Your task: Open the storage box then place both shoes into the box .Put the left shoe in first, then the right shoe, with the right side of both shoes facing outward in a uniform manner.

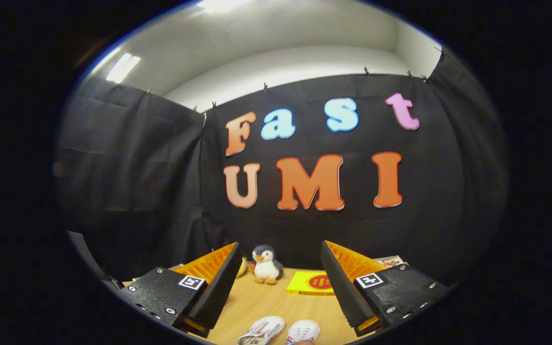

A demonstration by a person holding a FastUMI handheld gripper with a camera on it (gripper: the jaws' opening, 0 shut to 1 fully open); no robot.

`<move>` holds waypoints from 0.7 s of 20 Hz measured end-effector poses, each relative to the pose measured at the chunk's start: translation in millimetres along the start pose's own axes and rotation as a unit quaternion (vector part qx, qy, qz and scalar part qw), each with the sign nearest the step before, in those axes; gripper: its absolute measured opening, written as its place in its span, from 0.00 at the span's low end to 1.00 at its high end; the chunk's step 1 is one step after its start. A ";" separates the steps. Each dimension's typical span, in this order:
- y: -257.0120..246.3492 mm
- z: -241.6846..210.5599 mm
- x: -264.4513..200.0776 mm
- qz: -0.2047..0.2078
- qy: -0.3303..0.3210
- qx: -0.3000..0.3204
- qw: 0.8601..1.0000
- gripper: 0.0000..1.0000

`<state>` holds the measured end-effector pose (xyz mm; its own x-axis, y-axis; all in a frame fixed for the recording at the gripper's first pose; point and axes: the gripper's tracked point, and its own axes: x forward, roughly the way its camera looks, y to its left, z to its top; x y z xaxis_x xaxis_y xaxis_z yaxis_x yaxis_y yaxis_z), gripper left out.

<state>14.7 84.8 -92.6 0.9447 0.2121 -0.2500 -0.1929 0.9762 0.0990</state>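
Observation:
My gripper (281,273) is held up over a wooden table (261,302), its fingers wide apart with nothing between them. Two small white shoes lie side by side on the table below and between the fingers: one (262,330) nearer the left finger, the other (303,331) nearer the right finger. Their lower parts are cut off from sight, so I cannot tell which is the left shoe.
A toy penguin (266,264) stands at the far side of the table against the black cloth wall. To its right lies a flat yellow box (310,283) with a red mark. A printed card (390,261) peeks out beyond the right finger.

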 end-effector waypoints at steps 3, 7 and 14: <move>44.4 -58.9 20.7 0.059 0.098 0.033 0.993 0.99; 99.2 -118.9 33.9 0.134 0.196 0.122 0.964 0.98; 177.5 -204.4 47.6 0.207 0.339 0.251 0.883 0.97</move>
<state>-28.8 277.5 -283.8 0.4123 0.6903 -0.5945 -0.1825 0.7019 0.6885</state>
